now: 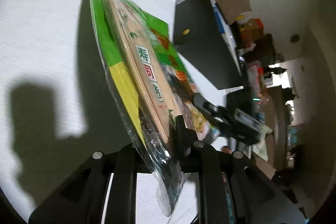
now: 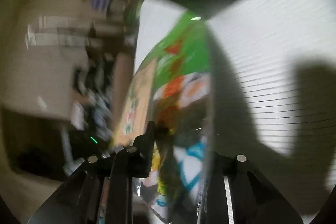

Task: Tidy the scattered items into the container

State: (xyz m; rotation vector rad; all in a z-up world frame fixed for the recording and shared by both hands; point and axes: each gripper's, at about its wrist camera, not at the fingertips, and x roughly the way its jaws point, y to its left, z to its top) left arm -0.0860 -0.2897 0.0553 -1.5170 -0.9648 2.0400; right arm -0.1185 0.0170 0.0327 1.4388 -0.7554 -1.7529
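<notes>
The left hand-held gripper [image 1: 166,152] has its black jaws nearly closed on the lower edge of a flat clear-plastic packet with a green and yellow card backing and pale bamboo sticks inside [image 1: 134,68]. The packet stands on edge, tilted, above the white ribbed counter [image 1: 42,35], and throws a dark shadow across it. Printed characters run down a white strip on the packet's face.

Beyond the packet, a black rectangular open box [image 1: 201,51] sits on the counter, just past the packet's far corner. The right hand-held gripper [image 1: 212,112] shows in the left wrist view as a black bar meeting the packet's opposite edge.

From the right wrist view, which is heavily blurred, the right hand-held gripper [image 2: 178,140] is closed to a narrow gap with the same green packet [image 2: 184,51] between its jaws; one black finger [image 2: 147,140] lies against the packet's printed face. Whether the other finger touches cannot be told. The white counter [image 2: 273,45] lies to the right under broad shadows.
</notes>
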